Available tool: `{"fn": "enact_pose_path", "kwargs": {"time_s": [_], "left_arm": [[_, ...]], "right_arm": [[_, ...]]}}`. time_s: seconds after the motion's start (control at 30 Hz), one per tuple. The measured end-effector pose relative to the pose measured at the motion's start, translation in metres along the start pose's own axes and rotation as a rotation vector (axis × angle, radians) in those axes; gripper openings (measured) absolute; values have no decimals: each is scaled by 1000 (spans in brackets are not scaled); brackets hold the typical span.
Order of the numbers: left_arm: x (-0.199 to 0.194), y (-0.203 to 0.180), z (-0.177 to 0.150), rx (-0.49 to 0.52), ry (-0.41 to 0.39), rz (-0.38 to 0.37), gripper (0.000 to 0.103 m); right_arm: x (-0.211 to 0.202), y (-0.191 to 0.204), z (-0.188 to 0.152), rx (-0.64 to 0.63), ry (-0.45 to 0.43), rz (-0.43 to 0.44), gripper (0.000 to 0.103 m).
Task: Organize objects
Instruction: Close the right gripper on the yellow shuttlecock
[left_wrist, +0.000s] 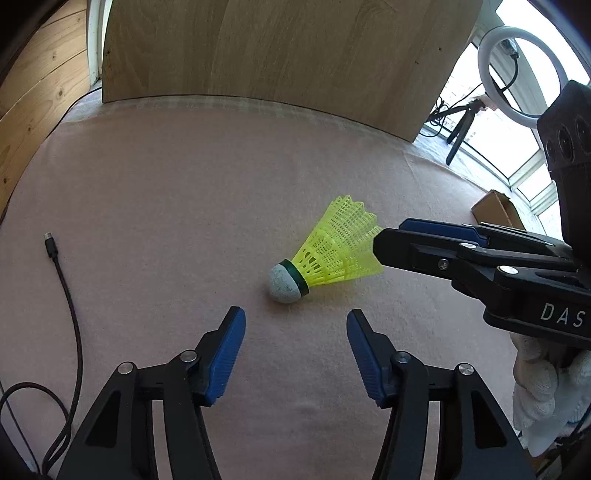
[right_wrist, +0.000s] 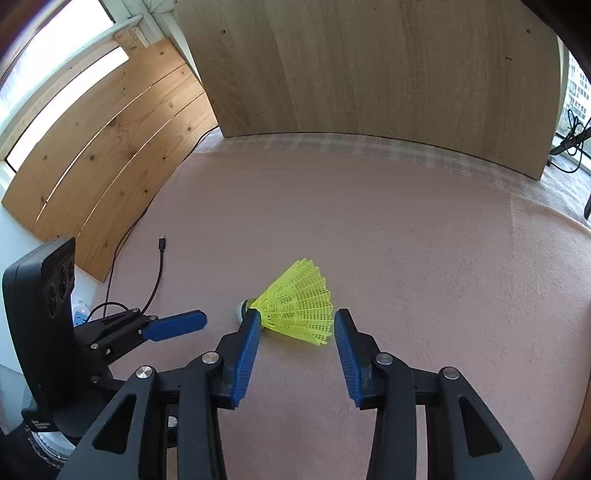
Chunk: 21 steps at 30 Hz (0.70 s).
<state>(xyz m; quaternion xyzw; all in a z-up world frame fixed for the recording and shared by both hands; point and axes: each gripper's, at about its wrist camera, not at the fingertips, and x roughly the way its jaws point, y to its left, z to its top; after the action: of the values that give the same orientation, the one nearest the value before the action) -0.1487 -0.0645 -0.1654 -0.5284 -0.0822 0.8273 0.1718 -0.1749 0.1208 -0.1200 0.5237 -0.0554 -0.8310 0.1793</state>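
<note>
A yellow plastic shuttlecock (left_wrist: 332, 247) with a grey cork head and a green band lies on its side on the pink cloth (left_wrist: 166, 184). My left gripper (left_wrist: 295, 314) stands open just short of the cork, with nothing between its blue pads. My right gripper (left_wrist: 391, 236) comes in from the right, its tips at the skirt's rim. In the right wrist view, the shuttlecock's skirt (right_wrist: 299, 306) sits between the pads of the right gripper (right_wrist: 297, 314). The left pad is against the skirt and a thin gap shows at the right pad. One left gripper finger (right_wrist: 177, 326) shows at the left.
A black cable with a USB plug (left_wrist: 50, 245) lies on the cloth at the left. An upright wooden board (left_wrist: 277, 48) closes the back. A ring light on a tripod (left_wrist: 517, 74) and a cardboard box (left_wrist: 496, 210) stand at the right. A white-gloved hand (left_wrist: 535, 387) holds the right gripper.
</note>
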Motion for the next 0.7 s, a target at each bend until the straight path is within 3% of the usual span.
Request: {"fn": "enact_pose_path", "kwargs": {"time_s": [0.27, 0.4, 0.5, 0.7], "left_arm": [[11, -2, 1, 7, 20, -26, 56], [16, -3, 1, 7, 32, -36, 47], [17, -2, 2, 0, 30, -36, 45], [13, -6, 7, -13, 24, -86, 27]], "right_arm": [[19, 13, 7, -35, 53, -7, 27], [24, 11, 7, -27, 69, -12, 24], [28, 9, 6, -18, 83, -3, 15], [18, 2, 4, 6, 57, 29, 5]]}}
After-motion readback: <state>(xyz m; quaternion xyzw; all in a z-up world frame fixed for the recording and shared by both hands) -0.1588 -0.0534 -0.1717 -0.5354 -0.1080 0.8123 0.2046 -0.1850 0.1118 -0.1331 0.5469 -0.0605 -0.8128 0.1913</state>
